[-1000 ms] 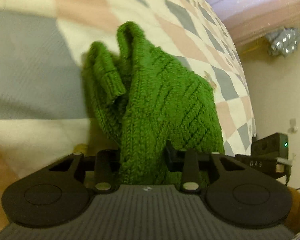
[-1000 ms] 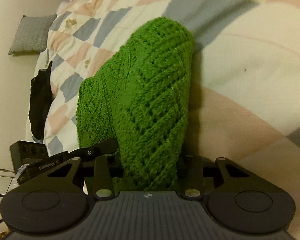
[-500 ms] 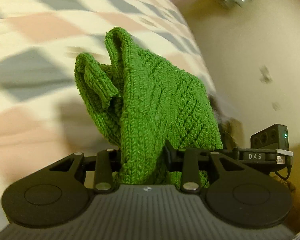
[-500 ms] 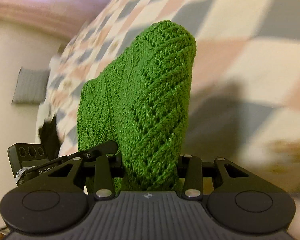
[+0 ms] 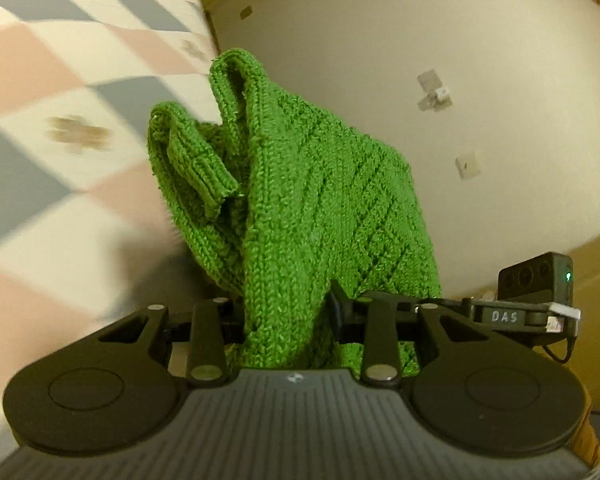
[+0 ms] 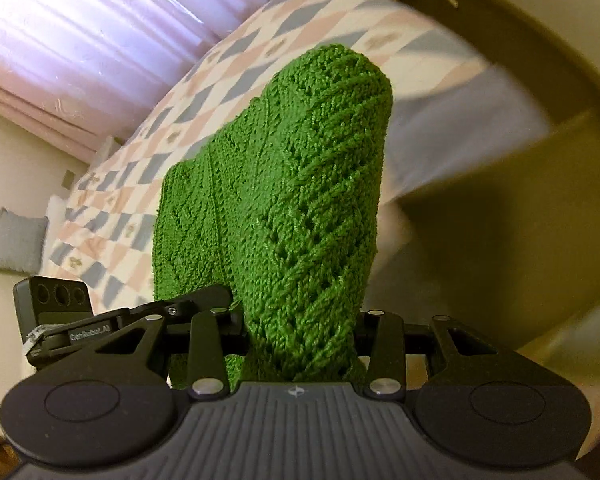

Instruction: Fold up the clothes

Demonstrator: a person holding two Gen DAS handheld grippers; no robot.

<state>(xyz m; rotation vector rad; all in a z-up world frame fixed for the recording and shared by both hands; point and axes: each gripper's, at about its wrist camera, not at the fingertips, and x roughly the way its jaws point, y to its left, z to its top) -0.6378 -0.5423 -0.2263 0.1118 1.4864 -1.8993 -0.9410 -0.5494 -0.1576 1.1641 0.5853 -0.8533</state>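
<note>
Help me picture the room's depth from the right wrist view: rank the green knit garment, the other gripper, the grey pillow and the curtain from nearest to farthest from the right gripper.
1. Green knit garment: clamped in the right gripper.
2. Other gripper: just left.
3. Grey pillow: far left, beside the quilt.
4. Curtain: upper left, beyond the quilt.

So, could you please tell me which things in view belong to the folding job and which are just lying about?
Job: green knit, left gripper, right gripper, quilt.
Lying about: grey cushion, curtain, wall sockets.
</note>
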